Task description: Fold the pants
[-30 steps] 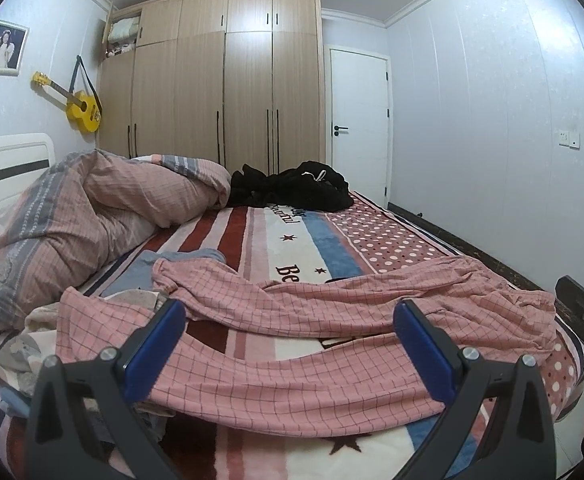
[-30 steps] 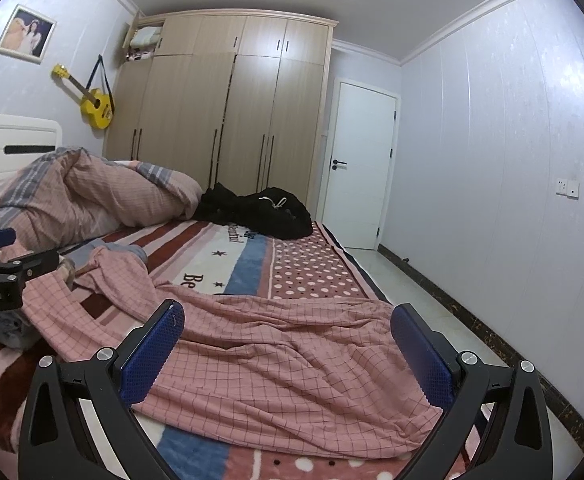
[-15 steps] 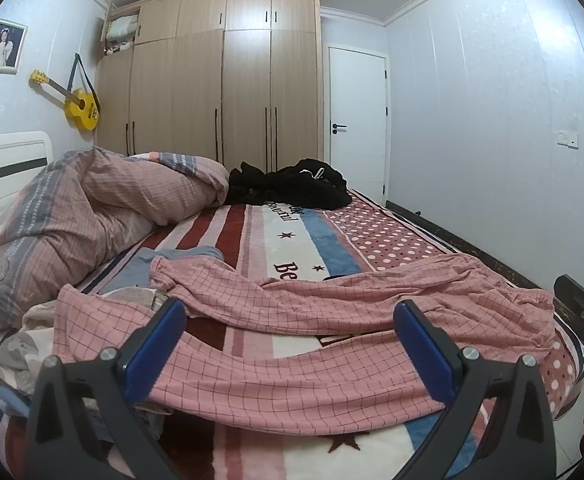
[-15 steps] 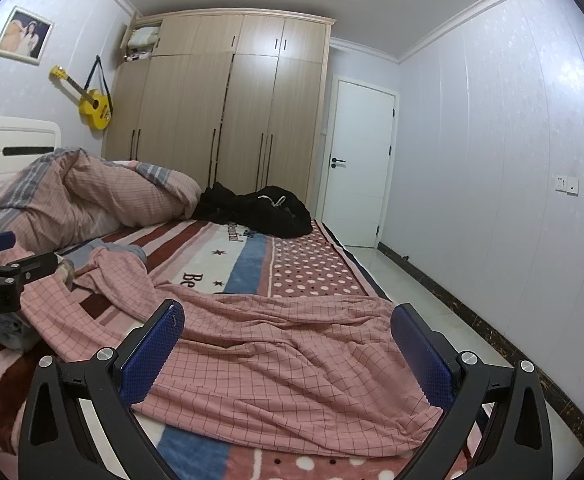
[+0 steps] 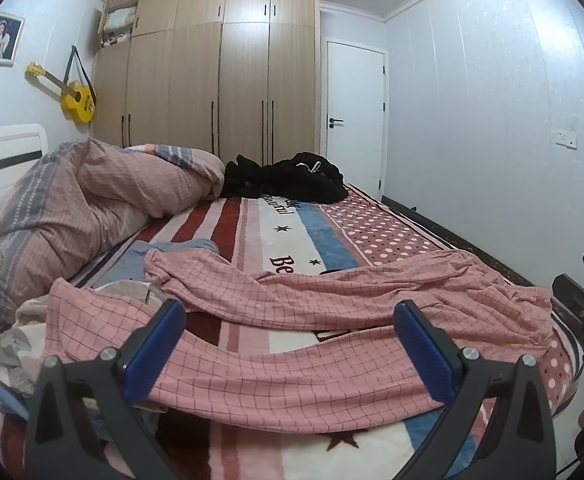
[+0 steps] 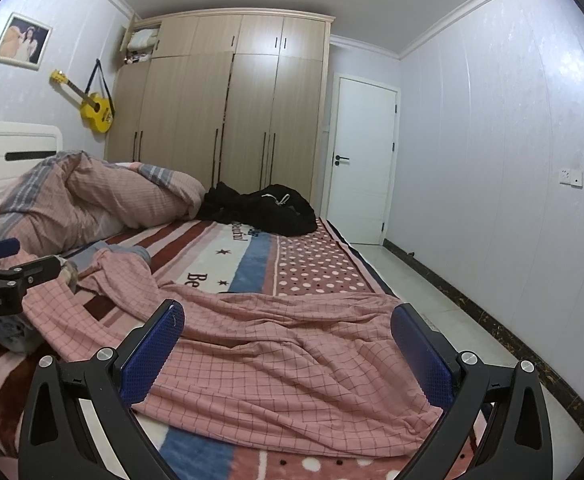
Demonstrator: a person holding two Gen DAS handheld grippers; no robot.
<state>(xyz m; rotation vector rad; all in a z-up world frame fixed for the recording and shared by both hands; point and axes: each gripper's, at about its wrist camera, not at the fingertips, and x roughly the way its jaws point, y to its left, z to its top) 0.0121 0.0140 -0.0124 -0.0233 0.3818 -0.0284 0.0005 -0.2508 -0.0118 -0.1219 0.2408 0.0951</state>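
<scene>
Lying spread across the bed blanket (image 5: 292,216) lettered "Be", one pair of pink checked pants (image 5: 312,344), two tools, left tool (image 5: 292,344) and right tool (image 6: 287,344), both wide open, empty.

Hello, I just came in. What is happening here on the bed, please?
A person holds a gripper in each hand above pink checked pants spread across the bed. Both the left gripper and the right gripper are open and hold nothing. The pants lie wrinkled, legs toward the left, waist toward the right edge. No fold is made yet. A bunched duvet and black clothes lie farther back.
</scene>
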